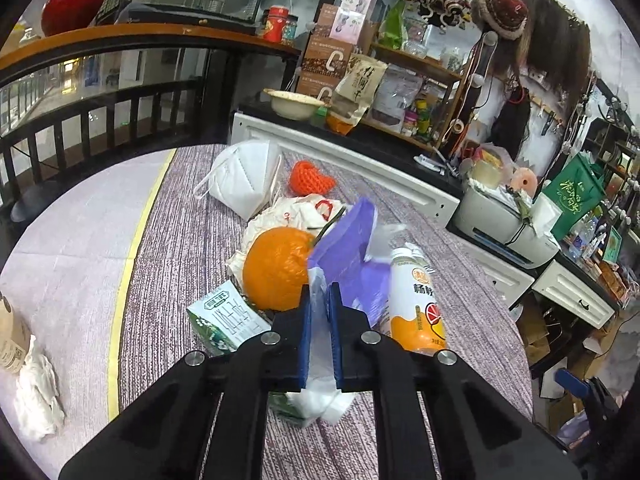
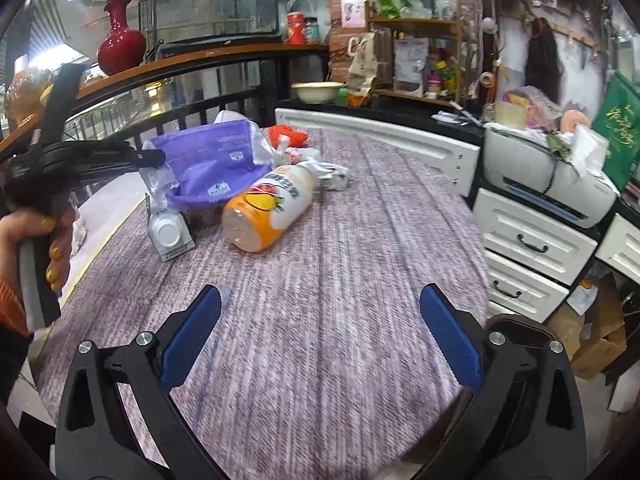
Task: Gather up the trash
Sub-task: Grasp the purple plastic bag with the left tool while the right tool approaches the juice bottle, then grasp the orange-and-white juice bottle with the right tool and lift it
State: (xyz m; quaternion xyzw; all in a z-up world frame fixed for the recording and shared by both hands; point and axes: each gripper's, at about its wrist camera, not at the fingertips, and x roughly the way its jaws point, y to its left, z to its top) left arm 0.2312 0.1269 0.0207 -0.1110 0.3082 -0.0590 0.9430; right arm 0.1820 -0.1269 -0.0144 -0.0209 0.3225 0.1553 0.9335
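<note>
1. The purple bag point(image 2: 208, 160) stands open among the rubbish at the far left of the table point(image 2: 360, 240); what it holds cannot be told.
2. The left gripper point(image 1: 319, 292) is clamped on a clear plastic film point(image 1: 318, 320) at the bag's near edge, beside the orange point(image 1: 276, 268).
3. The juice bottle point(image 2: 268, 210) lies on its side; its base points near, its cap far and right.
4. The right gripper point(image 2: 320, 308) gapes wide over bare cloth, holding nothing.

Red vase point(image 2: 120, 42) on ledge; printer point(image 2: 548, 178), perhaps, beside white drawers point(image 2: 536, 240).
</note>
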